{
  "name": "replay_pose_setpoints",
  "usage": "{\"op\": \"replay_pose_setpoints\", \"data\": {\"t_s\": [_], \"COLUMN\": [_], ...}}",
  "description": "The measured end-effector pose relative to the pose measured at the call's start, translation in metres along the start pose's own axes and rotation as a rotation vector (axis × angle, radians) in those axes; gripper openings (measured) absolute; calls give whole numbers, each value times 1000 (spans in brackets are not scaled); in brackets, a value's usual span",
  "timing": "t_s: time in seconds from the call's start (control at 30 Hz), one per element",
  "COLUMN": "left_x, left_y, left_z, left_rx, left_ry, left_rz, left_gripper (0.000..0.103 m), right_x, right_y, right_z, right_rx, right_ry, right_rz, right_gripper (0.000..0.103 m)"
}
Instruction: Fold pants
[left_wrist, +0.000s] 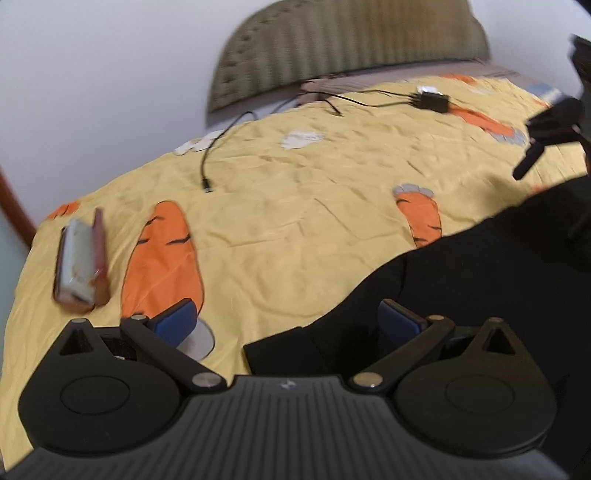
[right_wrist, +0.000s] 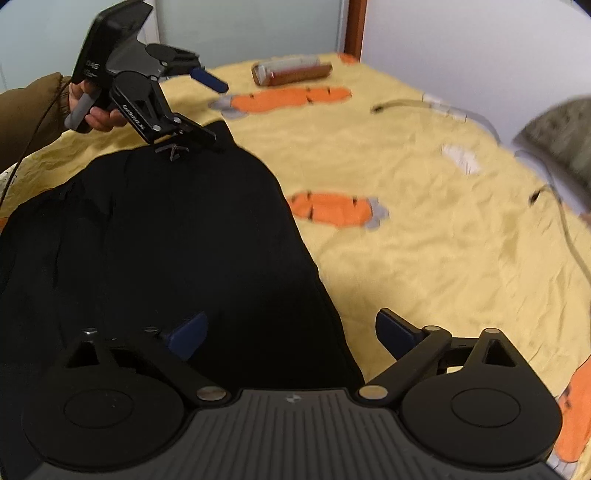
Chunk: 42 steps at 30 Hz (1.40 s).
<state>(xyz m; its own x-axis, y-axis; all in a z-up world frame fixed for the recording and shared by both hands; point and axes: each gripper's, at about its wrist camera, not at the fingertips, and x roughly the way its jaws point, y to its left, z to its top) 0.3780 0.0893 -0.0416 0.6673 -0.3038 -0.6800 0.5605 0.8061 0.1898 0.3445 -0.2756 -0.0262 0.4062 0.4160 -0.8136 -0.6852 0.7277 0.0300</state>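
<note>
On yellow bedspread, black pants.

Black pants are spread at frame left on the yellow bedspread; right gripper is held wide apart.

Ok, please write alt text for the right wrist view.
Black pants lie on a yellow carrot-print bedspread, with the open right gripper over their near edge. The open left gripper hovers at the far edge.
</note>
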Motion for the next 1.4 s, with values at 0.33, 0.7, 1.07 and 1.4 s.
{"op": "replay_pose_setpoints", "data": {"t_s": [0.33, 0.7, 1.07, 1.4], "left_x": [33, 13, -29, -15], "left_y": [5, 14, -1, -32], "left_z": [-4, 4, -2, -3], "left_rx": [25, -47, -41, 214], "left_ry": [104, 139, 39, 84], "left_rz": [-161, -160, -53, -24], "left_gripper": [92, 14, 5, 40], "right_x": [14, 9, -11, -16], "right_y": [-36, -34, 29, 58], "right_z": [-13, -7, -11, -10], "right_rx": [91, 78, -54, -158], "right_ry": [70, 67, -8, 11], "right_rz": [67, 69, -207, -295], "right_gripper": [77, 11, 3, 3]}}
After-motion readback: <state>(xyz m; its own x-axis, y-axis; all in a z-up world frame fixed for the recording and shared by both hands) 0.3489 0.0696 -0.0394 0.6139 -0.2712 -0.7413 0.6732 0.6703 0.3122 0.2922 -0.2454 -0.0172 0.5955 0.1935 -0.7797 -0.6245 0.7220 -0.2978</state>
